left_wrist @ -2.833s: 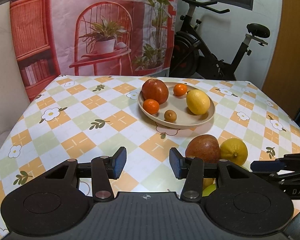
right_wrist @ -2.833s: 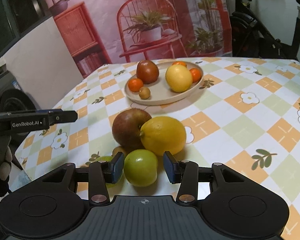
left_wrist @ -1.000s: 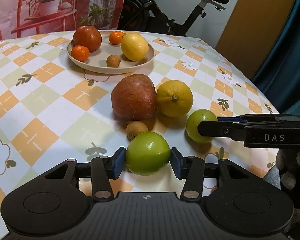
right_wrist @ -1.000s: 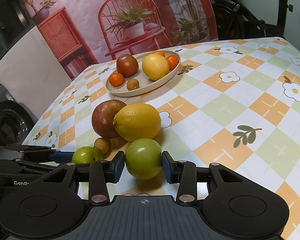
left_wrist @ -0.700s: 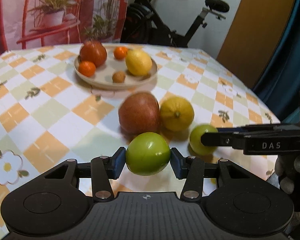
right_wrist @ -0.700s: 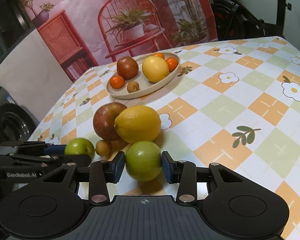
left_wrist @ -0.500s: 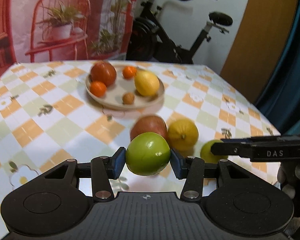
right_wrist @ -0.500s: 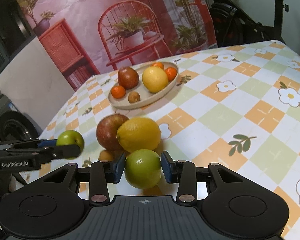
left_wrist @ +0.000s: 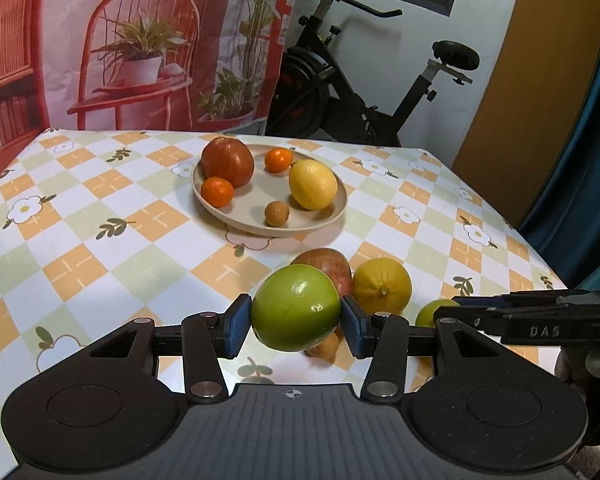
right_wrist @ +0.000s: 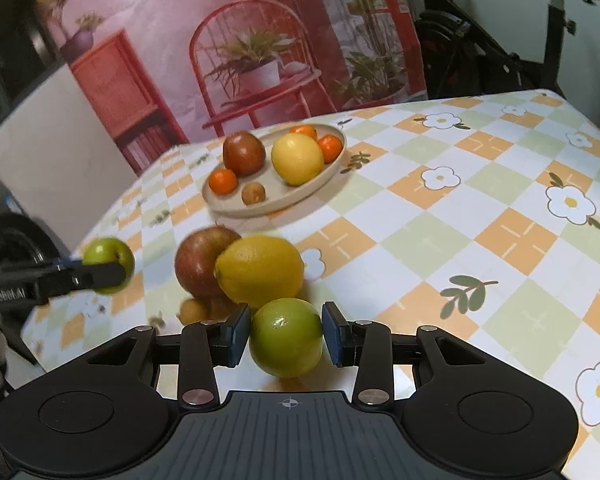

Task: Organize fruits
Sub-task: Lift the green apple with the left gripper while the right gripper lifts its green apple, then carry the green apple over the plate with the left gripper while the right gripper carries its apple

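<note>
Left wrist view: left gripper point(left_wrist: 296, 322) jaws pinch a green apple point(left_wrist: 296, 307); right gripper point(right_wrist: 285, 335) jaws pinch another green apple point(right_wrist: 286, 337).

Your left hand-held gripper point(left_wrist: 296, 330): matte black ribbed body, two round side discs, silver pivot screws, blue pads. Right hand-held gripper point(right_wrist: 286, 334): same build; white "DAS" lettering on its finger in the left view.

Printed in pale capitals on the side of the right gripper point(left_wrist: 452, 312), seen at the right edge of the left wrist view: "DAS". Printed on the side of the left gripper point(right_wrist: 112, 268), at the left edge of the blurred right wrist view: partly cut off, roughly "enRobot.AI". Nothing else legible.
</note>
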{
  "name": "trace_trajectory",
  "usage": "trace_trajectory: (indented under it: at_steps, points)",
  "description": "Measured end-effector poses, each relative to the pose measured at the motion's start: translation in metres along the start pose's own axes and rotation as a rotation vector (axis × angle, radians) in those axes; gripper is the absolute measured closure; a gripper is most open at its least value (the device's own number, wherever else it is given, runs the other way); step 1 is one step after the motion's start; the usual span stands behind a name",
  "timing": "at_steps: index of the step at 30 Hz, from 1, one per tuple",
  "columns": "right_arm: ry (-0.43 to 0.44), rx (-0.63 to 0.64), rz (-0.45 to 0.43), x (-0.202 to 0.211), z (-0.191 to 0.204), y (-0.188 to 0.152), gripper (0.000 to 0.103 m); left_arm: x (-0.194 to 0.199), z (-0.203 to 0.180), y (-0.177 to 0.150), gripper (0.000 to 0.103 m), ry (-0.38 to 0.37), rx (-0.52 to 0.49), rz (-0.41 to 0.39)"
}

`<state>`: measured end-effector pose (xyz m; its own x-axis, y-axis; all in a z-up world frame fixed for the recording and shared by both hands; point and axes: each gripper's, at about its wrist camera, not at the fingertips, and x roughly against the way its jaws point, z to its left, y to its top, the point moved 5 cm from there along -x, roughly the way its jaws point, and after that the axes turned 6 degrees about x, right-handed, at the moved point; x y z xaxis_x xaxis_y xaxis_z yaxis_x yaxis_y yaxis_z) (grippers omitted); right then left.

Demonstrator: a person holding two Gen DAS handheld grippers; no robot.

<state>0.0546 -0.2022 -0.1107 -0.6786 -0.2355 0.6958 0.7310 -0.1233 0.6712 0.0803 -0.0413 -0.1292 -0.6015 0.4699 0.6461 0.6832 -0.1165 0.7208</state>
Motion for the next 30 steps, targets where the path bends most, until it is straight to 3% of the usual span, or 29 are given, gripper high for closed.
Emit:
trace_trajectory:
  at_steps: [30]
  points:
    - [0.024,0.003,0.041,-0.0031,0.0049,-0.0011,0.067,0.0025,0.0013,0.0025,0.052,0.007,0.006,-0.007]
